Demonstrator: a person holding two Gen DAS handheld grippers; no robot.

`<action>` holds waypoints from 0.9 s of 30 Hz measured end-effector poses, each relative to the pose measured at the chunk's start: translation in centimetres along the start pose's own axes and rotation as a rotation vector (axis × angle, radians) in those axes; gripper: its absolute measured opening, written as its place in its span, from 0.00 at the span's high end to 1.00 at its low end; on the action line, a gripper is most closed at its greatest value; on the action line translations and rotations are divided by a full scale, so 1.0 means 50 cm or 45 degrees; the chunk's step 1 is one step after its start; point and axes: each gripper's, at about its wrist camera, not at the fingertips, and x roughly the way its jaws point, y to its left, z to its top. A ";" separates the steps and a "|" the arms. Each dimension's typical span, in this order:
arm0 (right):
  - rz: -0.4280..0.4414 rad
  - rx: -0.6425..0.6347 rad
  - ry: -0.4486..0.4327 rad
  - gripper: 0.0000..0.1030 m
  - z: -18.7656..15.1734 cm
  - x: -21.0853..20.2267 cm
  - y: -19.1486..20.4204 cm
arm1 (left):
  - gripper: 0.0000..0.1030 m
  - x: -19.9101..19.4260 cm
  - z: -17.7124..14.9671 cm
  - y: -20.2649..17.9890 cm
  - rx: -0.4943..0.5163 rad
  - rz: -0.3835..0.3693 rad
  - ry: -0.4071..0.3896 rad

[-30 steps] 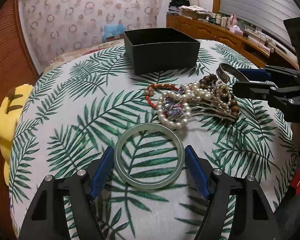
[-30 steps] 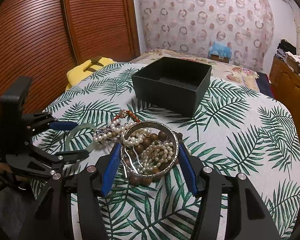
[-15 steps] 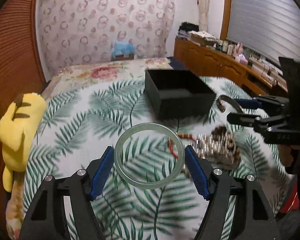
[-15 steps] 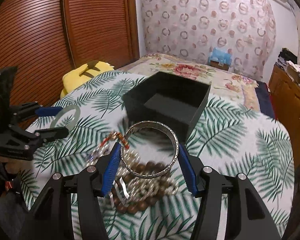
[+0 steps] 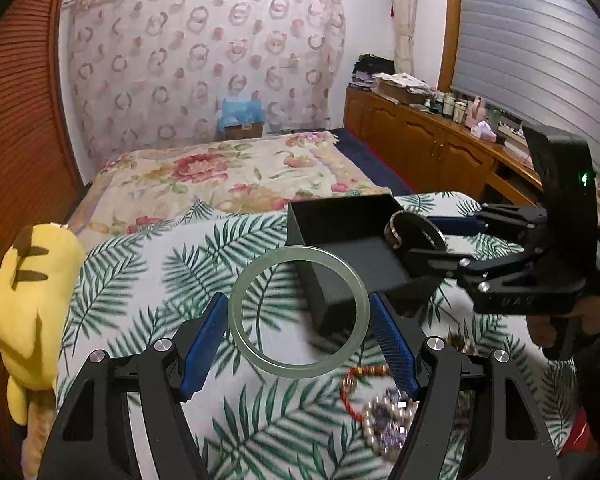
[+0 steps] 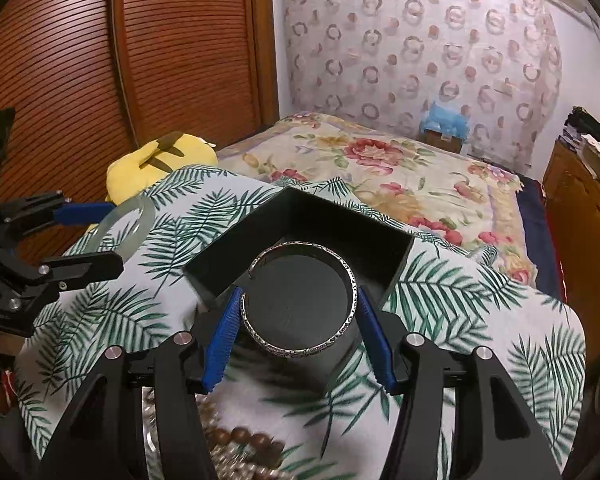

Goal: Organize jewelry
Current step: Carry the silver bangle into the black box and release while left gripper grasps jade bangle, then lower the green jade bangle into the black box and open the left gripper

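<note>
My left gripper (image 5: 298, 316) is shut on a pale green jade bangle (image 5: 240, 320), held in the air just left of the open black box (image 5: 340, 220). My right gripper (image 6: 298, 308) is shut on a silver cuff bangle (image 6: 300, 348), held over the near edge of the black box (image 6: 308, 220). The cuff (image 5: 396, 232) also shows above the box in the left wrist view. The jade bangle (image 6: 140, 208) shows in the right wrist view at the left. A pile of pearl and bead jewelry (image 5: 384, 420) lies on the leaf-print cloth below both grippers.
The leaf-print cloth (image 5: 140, 280) covers the table. A yellow plush toy (image 5: 28, 292) sits at its left edge. A floral bed (image 6: 380, 168) lies behind. A wooden cabinet (image 5: 440, 152) runs along the right wall.
Both grippers lifted their bangles off the jewelry pile and moved forward towards the black box. The right gripper's cuff now hangs over the box.
</note>
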 end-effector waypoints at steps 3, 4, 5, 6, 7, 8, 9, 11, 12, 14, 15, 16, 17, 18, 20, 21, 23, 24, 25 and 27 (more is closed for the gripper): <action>0.017 0.009 0.005 0.42 0.002 0.014 -0.009 | 0.33 0.018 0.021 -0.004 0.012 -0.006 0.005; 0.021 0.013 0.007 0.41 0.002 0.019 -0.011 | 0.33 0.021 0.025 -0.006 0.015 -0.008 0.005; 0.028 0.017 -0.002 0.39 0.000 0.020 -0.013 | 0.33 0.026 0.030 -0.008 0.020 -0.011 0.007; 0.035 0.020 -0.012 0.35 0.000 0.019 -0.014 | 0.33 0.033 0.034 -0.009 0.025 -0.014 0.011; 0.042 0.024 -0.018 0.34 0.000 0.018 -0.017 | 0.33 0.038 0.038 -0.011 0.029 -0.016 0.014; 0.046 0.032 -0.029 0.33 0.000 0.015 -0.021 | 0.33 0.043 0.042 -0.013 0.033 -0.017 0.019; 0.044 0.039 -0.039 0.33 0.000 0.012 -0.023 | 0.33 0.049 0.045 -0.015 0.037 -0.018 0.023; 0.021 0.051 -0.068 0.33 0.000 -0.001 -0.035 | 0.33 0.063 0.053 -0.020 0.044 -0.020 0.032; 0.001 0.063 -0.087 0.33 0.000 -0.010 -0.045 | 0.33 0.068 0.057 -0.022 0.048 -0.023 0.034; -0.025 0.085 -0.111 0.33 -0.001 -0.023 -0.060 | 0.33 0.081 0.066 -0.033 0.064 -0.027 0.038; -0.056 0.102 -0.124 0.33 -0.003 -0.030 -0.073 | 0.33 0.088 0.070 -0.040 0.074 -0.032 0.043; -0.074 0.112 -0.130 0.32 -0.004 -0.032 -0.082 | 0.33 0.096 0.073 -0.045 0.084 -0.035 0.049; -0.099 0.131 -0.136 0.32 -0.007 -0.035 -0.094 | 0.33 0.102 0.075 -0.051 0.096 -0.037 0.056; -0.108 0.147 -0.138 0.32 -0.011 -0.036 -0.104 | 0.33 0.109 0.076 -0.057 0.109 -0.039 0.062; -0.122 0.182 -0.137 0.32 -0.017 -0.035 -0.124 | 0.33 0.123 0.077 -0.073 0.139 -0.043 0.080; -0.126 0.189 -0.136 0.32 -0.019 -0.034 -0.130 | 0.33 0.132 0.076 -0.080 0.151 -0.047 0.093; -0.126 0.202 -0.135 0.32 -0.024 -0.031 -0.139 | 0.33 0.144 0.078 -0.094 0.168 -0.047 0.108; -0.124 0.202 -0.134 0.32 -0.024 -0.029 -0.139 | 0.33 0.150 0.076 -0.099 0.176 -0.046 0.116; -0.125 0.201 -0.134 0.32 -0.023 -0.028 -0.139 | 0.33 0.155 0.074 -0.101 0.180 -0.046 0.124; -0.123 0.198 -0.136 0.32 -0.023 -0.028 -0.138 | 0.33 0.161 0.071 -0.107 0.186 -0.045 0.135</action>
